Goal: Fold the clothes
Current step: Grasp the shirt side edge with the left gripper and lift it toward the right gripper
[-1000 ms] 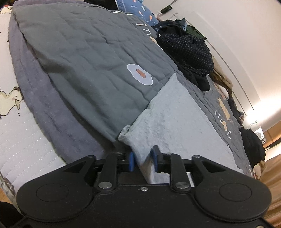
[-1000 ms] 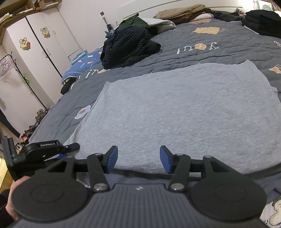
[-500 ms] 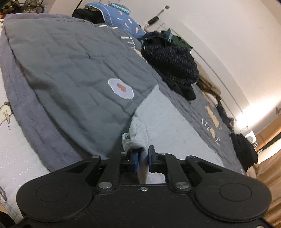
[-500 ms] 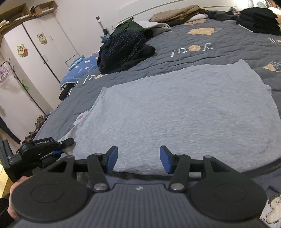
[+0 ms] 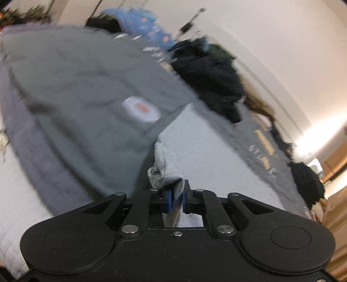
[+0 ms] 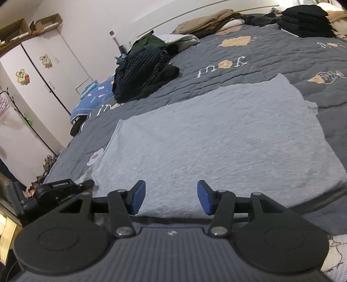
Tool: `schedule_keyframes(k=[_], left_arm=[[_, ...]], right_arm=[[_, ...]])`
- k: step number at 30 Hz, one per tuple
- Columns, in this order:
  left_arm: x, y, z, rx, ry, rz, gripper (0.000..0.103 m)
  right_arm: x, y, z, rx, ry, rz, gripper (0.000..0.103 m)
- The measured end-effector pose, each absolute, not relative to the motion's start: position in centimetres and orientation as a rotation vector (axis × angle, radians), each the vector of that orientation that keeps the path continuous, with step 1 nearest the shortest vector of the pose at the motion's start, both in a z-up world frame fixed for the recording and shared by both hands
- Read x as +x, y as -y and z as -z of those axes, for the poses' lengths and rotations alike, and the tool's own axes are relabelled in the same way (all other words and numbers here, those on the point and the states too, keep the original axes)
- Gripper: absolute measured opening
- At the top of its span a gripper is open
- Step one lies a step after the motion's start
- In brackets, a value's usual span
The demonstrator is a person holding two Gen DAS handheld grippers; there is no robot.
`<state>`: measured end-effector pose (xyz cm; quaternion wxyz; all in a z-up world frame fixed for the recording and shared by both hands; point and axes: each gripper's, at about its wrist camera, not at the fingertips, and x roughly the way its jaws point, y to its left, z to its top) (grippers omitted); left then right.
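A light grey garment (image 6: 216, 141) lies spread flat on the dark grey quilt (image 6: 249, 52). In the left wrist view its near corner (image 5: 164, 164) is bunched and lifted off the quilt. My left gripper (image 5: 177, 195) is closing on that corner, and its blue pads press the cloth. The right wrist view shows the left gripper (image 6: 89, 184) at the garment's near left corner. My right gripper (image 6: 171, 195) is open just over the garment's near edge, with nothing between its fingers.
A heap of dark clothes (image 6: 143, 71) sits beyond the garment's far left. A folded black stack (image 6: 303, 19) and beige clothes (image 6: 208, 23) lie along the far side by the wall. A blue pillow (image 6: 93, 97) and a white wardrobe (image 6: 43, 71) are to the left.
The left jaws have closed on the garment's corner and raised it, bunching the cloth. The right gripper has drifted a little over the garment, jaws unchanged.
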<state>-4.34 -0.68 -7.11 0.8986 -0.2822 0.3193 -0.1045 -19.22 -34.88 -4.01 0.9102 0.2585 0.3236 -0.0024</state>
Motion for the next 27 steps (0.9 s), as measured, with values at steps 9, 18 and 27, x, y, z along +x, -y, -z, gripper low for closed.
schedule_keyframes(k=[9, 18, 27], left_arm=[[-4.7, 9.7, 3.0, -0.43, -0.592, 0.503, 0.006], [-9.2, 26.9, 2.5, -0.165, -0.601, 0.865, 0.006], [-12.1, 34.0, 8.4, -0.04, -0.743, 0.97, 0.006]], right_arm=[[-21.5, 39.3, 3.6, 0.633, -0.602, 0.116, 0.052], [-25.2, 46.3, 4.9, 0.784, -0.535, 0.325, 0.052], [-30.0, 53.7, 6.8, 1.022, -0.454, 0.528, 0.052]])
